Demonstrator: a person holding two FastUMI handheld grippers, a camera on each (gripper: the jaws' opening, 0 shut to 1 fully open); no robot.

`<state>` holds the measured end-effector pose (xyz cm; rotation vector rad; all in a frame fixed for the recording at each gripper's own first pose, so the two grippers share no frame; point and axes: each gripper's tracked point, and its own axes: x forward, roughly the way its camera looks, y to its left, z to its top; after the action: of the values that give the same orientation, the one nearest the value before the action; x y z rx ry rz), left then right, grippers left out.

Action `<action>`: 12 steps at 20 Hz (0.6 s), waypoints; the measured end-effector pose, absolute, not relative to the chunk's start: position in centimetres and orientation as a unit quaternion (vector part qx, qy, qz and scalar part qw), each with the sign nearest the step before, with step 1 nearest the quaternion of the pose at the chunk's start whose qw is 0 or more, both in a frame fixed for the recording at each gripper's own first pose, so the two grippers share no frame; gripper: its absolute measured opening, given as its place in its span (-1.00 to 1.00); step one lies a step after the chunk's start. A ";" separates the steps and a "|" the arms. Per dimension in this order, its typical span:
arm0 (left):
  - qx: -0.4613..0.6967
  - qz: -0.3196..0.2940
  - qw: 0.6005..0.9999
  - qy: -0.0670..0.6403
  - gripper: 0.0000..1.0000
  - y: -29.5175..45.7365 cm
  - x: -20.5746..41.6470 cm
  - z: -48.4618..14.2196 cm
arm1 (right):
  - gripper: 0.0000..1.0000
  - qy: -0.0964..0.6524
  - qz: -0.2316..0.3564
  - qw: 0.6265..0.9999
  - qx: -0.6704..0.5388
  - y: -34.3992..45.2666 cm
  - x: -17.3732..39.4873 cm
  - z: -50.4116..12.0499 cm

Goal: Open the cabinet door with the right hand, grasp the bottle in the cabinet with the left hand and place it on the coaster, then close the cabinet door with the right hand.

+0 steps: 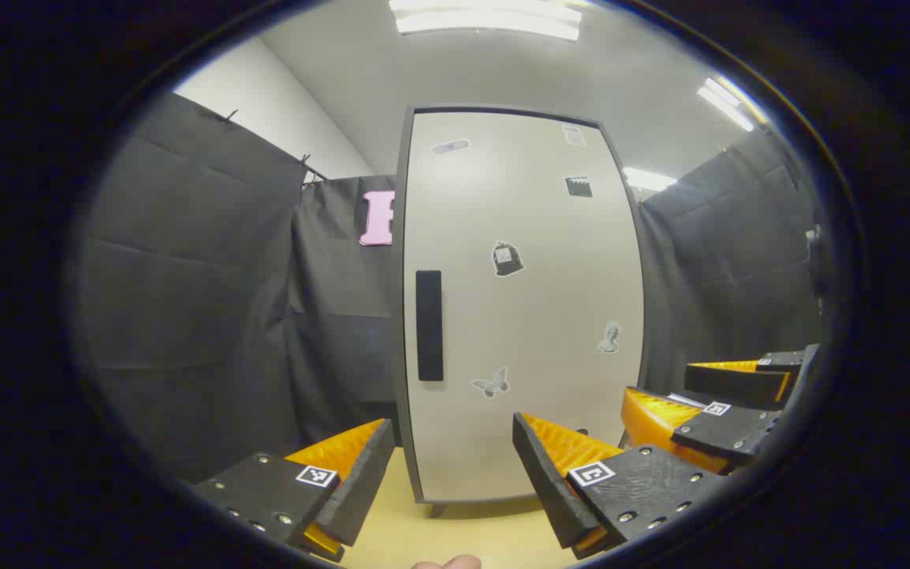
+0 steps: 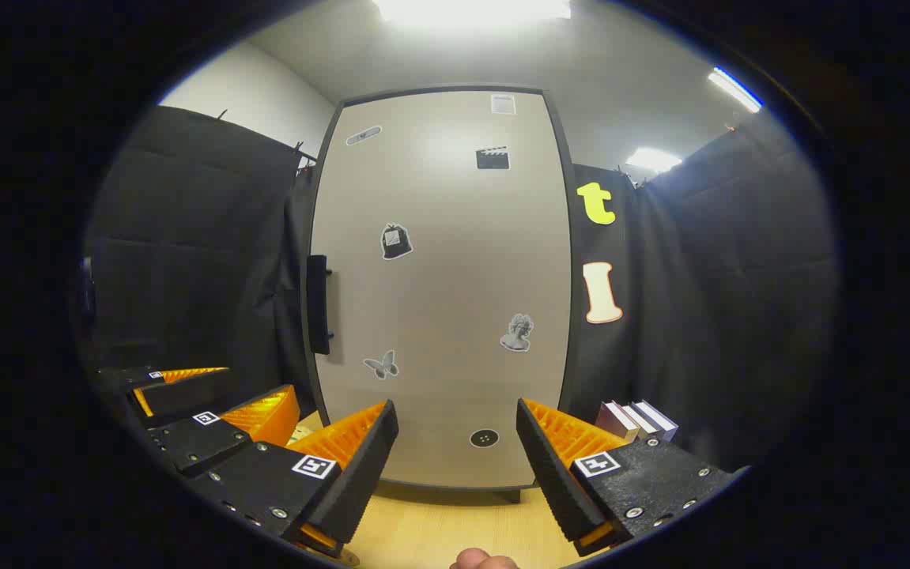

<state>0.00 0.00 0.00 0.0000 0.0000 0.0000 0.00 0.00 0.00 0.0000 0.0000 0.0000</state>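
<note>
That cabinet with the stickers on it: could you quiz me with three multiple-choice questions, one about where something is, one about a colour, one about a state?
1. Where on the cabinet door is the handle, in the right gripper view?
A. Left edge
B. Right edge
C. Top centre

2. What colour is the handle?
A. White
B. Black
C. Yellow

3. What state is the cabinet door in?
A. Wide open
B. Removed
C. Closed

Answers:
1. A, the vertical bar handle sits at the door's left edge, about mid-height.
2. B, it shows dark against the pale door, near the butterfly sticker.
3. C, the door covers the whole front and nothing of the inside shows; the left gripper and right gripper are both open in front of it.
</note>
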 end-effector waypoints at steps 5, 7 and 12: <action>0.004 -0.013 1.000 -0.001 0.80 0.0 0.8 0.3 | 0.88 -0.002 -0.018 1.000 0.000 -1.4 0.2 0.4; 0.015 -0.014 1.000 -0.003 0.77 -0.2 1.2 0.8 | 0.88 -0.005 -0.020 1.000 0.004 -1.6 0.3 0.7; 0.016 -0.036 0.999 -0.004 0.81 -2.0 1.9 0.8 | 0.88 0.007 -0.015 1.000 0.001 -1.6 0.9 0.2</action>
<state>1.91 -2.04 0.76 0.0325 -0.0077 -0.0716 0.95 -1.64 0.15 0.0014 0.0141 -0.0294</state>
